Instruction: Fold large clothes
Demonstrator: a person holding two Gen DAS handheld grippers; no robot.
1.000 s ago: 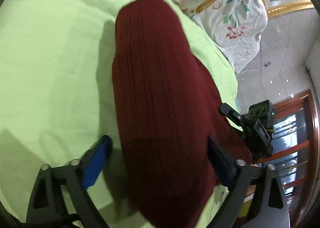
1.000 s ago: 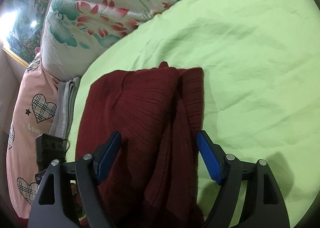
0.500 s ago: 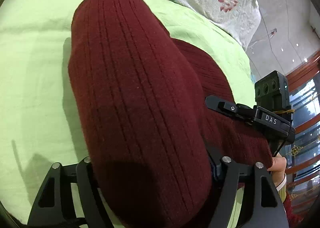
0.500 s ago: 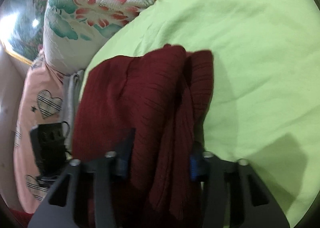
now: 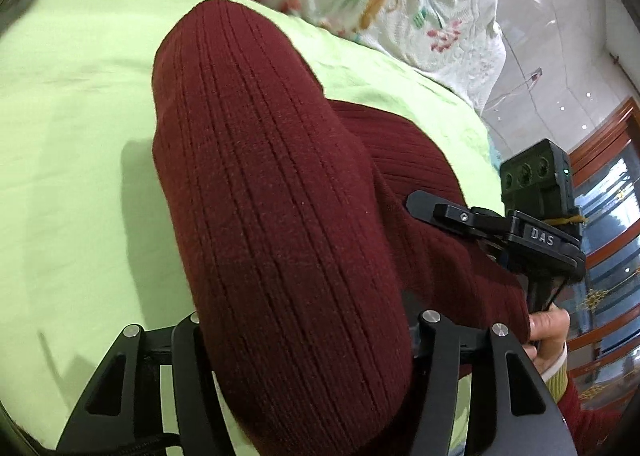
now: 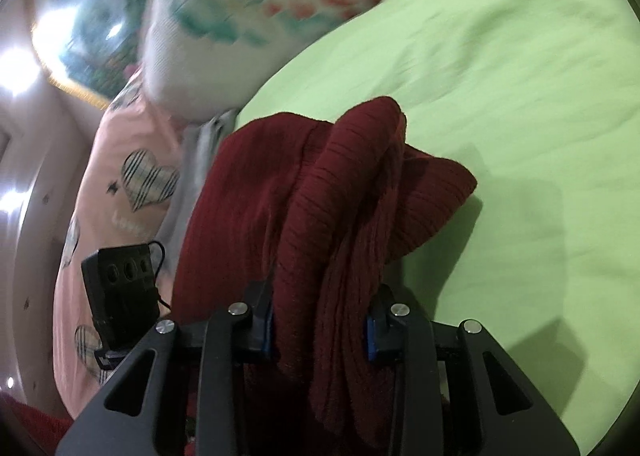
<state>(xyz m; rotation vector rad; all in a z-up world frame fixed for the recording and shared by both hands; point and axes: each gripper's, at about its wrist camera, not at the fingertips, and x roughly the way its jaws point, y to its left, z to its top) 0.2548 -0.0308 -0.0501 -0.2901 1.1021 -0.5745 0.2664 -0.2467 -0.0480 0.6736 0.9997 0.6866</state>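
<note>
Right wrist view: the right gripper (image 6: 320, 330) is closing on the bunched sweater (image 6: 320, 216), frame centre, over the sheet (image 6: 520, 96). The left gripper (image 5: 304, 340) is closing on its thick roll. Risk: an uneven lift drops layers.

We see our right claw (image 6: 320, 326) closing, a bunched fold of the sweater (image 6: 332, 192) between its blue pads (image 6: 370, 338), above the green bed (image 6: 500, 96); pillows (image 6: 132, 184) lie left.
</note>
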